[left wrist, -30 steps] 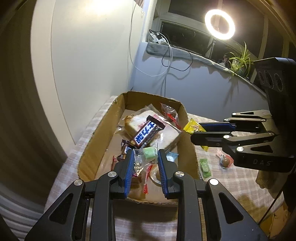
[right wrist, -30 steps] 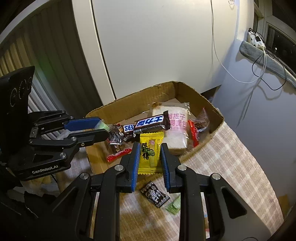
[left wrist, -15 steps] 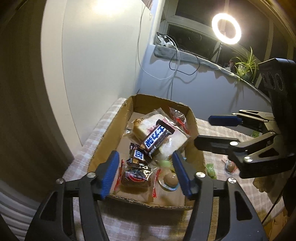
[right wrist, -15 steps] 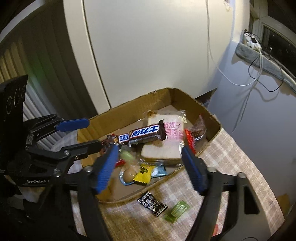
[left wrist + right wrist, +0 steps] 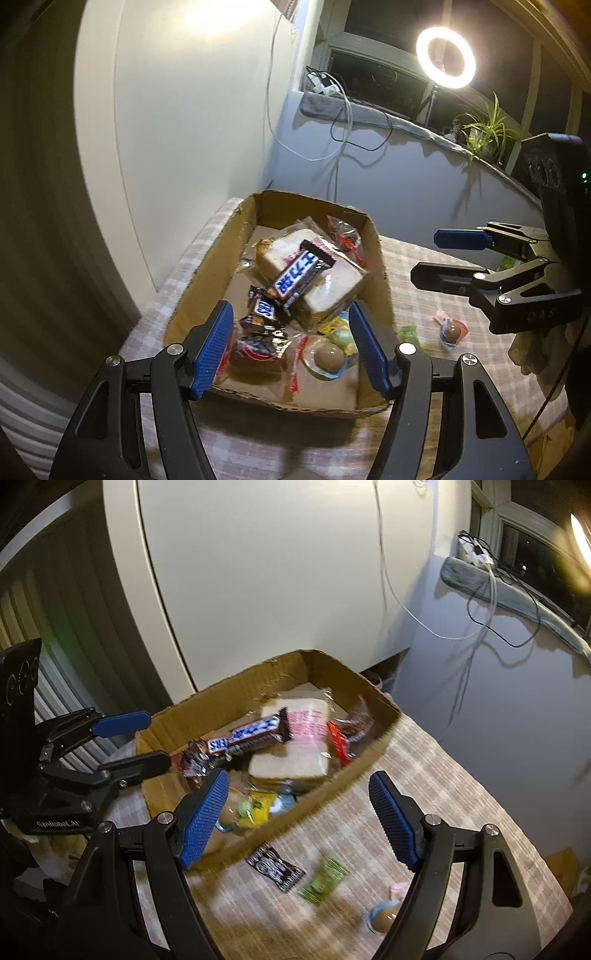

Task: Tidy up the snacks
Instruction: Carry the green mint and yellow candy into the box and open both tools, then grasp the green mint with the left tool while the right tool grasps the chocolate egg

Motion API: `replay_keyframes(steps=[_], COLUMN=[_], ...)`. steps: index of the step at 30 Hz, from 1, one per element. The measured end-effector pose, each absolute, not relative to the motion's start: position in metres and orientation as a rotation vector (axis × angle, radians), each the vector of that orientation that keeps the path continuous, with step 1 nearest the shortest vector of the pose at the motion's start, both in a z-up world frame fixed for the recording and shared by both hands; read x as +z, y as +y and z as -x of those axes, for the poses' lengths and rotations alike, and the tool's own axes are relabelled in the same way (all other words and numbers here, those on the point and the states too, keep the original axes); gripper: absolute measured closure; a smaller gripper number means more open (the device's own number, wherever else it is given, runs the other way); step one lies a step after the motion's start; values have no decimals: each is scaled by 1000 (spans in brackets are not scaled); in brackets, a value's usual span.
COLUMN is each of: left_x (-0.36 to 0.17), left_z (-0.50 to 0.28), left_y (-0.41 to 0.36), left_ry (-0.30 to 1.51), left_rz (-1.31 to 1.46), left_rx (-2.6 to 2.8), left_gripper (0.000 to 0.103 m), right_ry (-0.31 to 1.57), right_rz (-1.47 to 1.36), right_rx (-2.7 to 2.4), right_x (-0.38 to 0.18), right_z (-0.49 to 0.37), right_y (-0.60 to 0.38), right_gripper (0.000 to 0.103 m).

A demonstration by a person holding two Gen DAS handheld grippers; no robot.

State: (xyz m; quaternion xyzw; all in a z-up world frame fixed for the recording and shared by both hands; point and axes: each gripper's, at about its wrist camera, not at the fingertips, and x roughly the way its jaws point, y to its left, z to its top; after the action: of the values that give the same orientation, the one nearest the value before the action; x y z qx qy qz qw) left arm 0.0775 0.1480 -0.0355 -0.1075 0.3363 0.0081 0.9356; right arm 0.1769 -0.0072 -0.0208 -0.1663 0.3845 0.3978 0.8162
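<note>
A cardboard box [image 5: 207, 284] [image 5: 236, 694] on a checked tablecloth holds a wrapped bread slice [image 5: 332, 284], a Snickers bar [image 5: 297, 277] [image 5: 255, 731], a yellow packet [image 5: 258, 806], a pale green candy [image 5: 341, 336] and several other small sweets. My left gripper [image 5: 291, 350] is open and empty above the box's near end. My right gripper [image 5: 301, 818] is open and empty above the box's near wall. On the cloth outside the box lie a black packet [image 5: 275, 866], a green packet [image 5: 323, 880] [image 5: 408, 332] and a round wrapped sweet [image 5: 382, 917] [image 5: 450, 330].
A white wall stands behind the box. A grey ledge [image 5: 406, 125] with cables, a ring light [image 5: 445, 57] and a plant [image 5: 484, 129] runs along the back. The cloth's near right corner [image 5: 535, 886] drops off.
Both grippers have opened: the left let go of the pale green candy and the right let go of the yellow packet, both now in the box. Both grippers have drawn back.
</note>
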Motion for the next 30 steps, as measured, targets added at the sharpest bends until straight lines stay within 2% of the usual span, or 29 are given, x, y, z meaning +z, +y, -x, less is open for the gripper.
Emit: replay_keyframes(steps=[16,20,22,24,30], left_x=[-28,-32,-36,-40,-57], left_z=[-81,-85,-87,-89,-103], left_y=[83,57,44,32,9], left_ry=[684,703,716,733,786], left_rz=[146,115,99,84,71], left_rx=[-114,-172,-196,-224,-249], left_gripper=[39,50,55,61,64], right_ry=[895,903,908,922,946], right_rz=[291,298,317,336,353], right_rx=[715,730,745,764,801], right_x=[-42,-52,-58,-66,-85], right_z=[-188,-180,-175,-171,-170], right_y=[-112,-123,-126,-127,-129], right_gripper=[22,23,32,51,55])
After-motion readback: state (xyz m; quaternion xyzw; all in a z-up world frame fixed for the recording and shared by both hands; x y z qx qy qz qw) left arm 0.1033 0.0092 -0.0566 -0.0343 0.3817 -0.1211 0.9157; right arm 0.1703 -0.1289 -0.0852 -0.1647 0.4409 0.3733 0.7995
